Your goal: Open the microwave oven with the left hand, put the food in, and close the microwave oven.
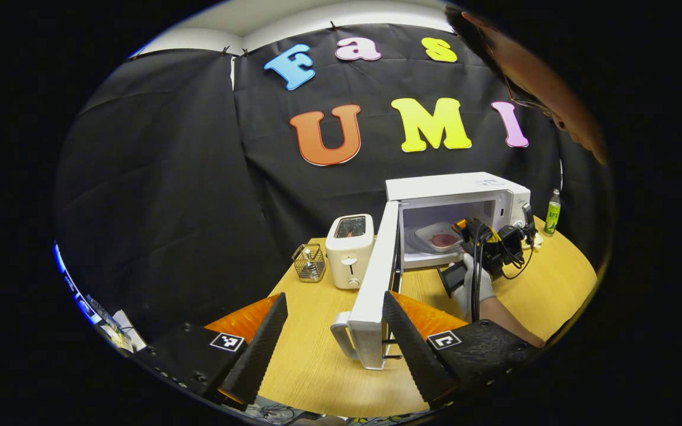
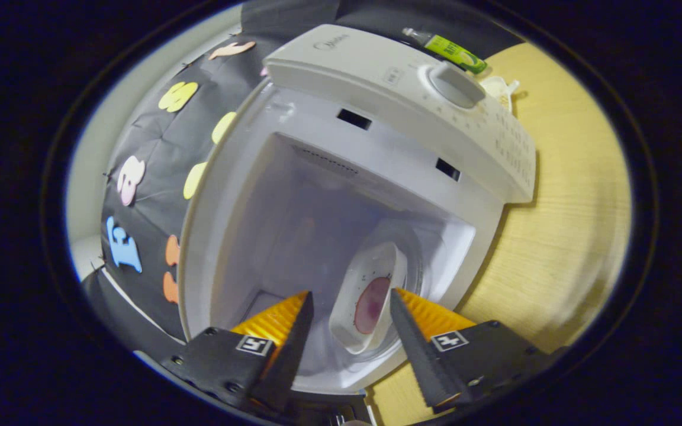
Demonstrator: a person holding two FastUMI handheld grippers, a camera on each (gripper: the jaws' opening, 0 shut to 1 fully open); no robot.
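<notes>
The left gripper view is taken from high above the near table [image 1: 317, 367] edge, well back, facing the booth wall; the open microwave [image 1: 456, 195] is seen from its door side. The right gripper view is taken close at the microwave [image 2: 376, 89] mouth, rolled sideways, facing into the cavity. The cavity and its plate [image 2: 367, 296] are shared.

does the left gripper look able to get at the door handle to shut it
Probably yes. The left gripper is open, with the door edge and handle between its fingers and nothing in between.
</notes>
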